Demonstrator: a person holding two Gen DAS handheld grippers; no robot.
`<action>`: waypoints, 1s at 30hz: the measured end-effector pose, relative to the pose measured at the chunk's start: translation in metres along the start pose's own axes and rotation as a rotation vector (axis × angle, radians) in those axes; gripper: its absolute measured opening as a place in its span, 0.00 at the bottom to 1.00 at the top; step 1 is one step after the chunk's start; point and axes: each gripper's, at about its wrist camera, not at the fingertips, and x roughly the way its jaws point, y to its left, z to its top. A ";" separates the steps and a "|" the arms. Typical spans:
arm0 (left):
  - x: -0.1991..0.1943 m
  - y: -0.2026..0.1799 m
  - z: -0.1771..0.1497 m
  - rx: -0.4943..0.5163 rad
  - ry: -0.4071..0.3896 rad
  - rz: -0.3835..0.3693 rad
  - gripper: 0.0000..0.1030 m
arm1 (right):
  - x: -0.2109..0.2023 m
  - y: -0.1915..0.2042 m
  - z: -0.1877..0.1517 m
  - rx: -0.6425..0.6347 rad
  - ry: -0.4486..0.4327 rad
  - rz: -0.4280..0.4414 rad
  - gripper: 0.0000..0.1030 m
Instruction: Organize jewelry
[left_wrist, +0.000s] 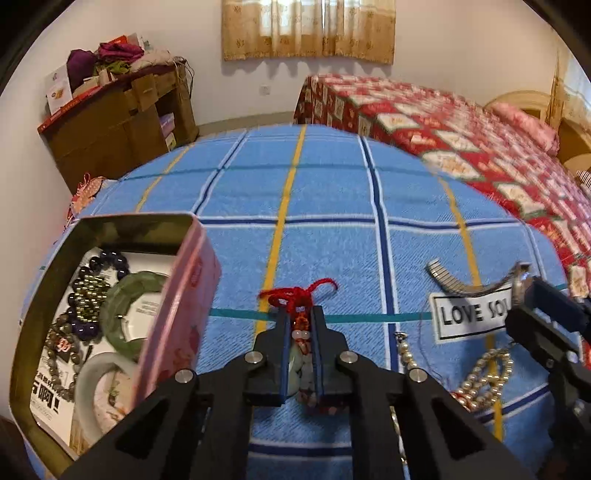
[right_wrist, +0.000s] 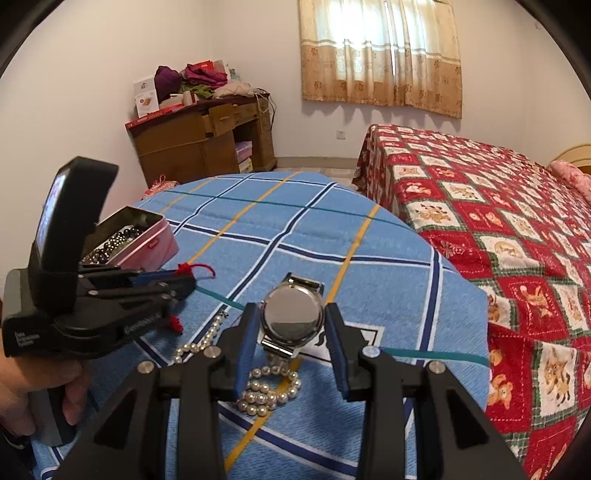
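Observation:
My left gripper (left_wrist: 300, 317) is shut on a red-corded pendant (left_wrist: 301, 354) with a jade piece, held just above the blue checked cloth (left_wrist: 332, 206), right of the open pink tin (left_wrist: 184, 295). The tin holds bead bracelets (left_wrist: 88, 295) and jade bangles (left_wrist: 125, 306). My right gripper (right_wrist: 291, 317) is shut on a silver watch (right_wrist: 292, 315), held by its case above the cloth; it also shows in the left wrist view (left_wrist: 517, 284). A pearl necklace (right_wrist: 266, 391) lies on the cloth under the watch.
A white "LOVE" label (left_wrist: 469, 314) is sewn on the cloth. A bed with a red patchwork quilt (right_wrist: 498, 221) stands to the right. A wooden cabinet (right_wrist: 207, 144) piled with clothes is against the far wall.

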 end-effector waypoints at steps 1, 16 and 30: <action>-0.008 0.002 0.000 -0.008 -0.016 -0.014 0.09 | -0.001 0.000 0.000 0.001 -0.003 0.002 0.37; -0.089 0.032 0.000 -0.097 -0.149 -0.207 0.04 | -0.002 -0.002 -0.001 0.009 -0.010 0.006 0.37; -0.084 0.018 -0.003 -0.015 -0.107 -0.193 0.04 | -0.001 -0.003 -0.002 0.019 -0.004 0.015 0.37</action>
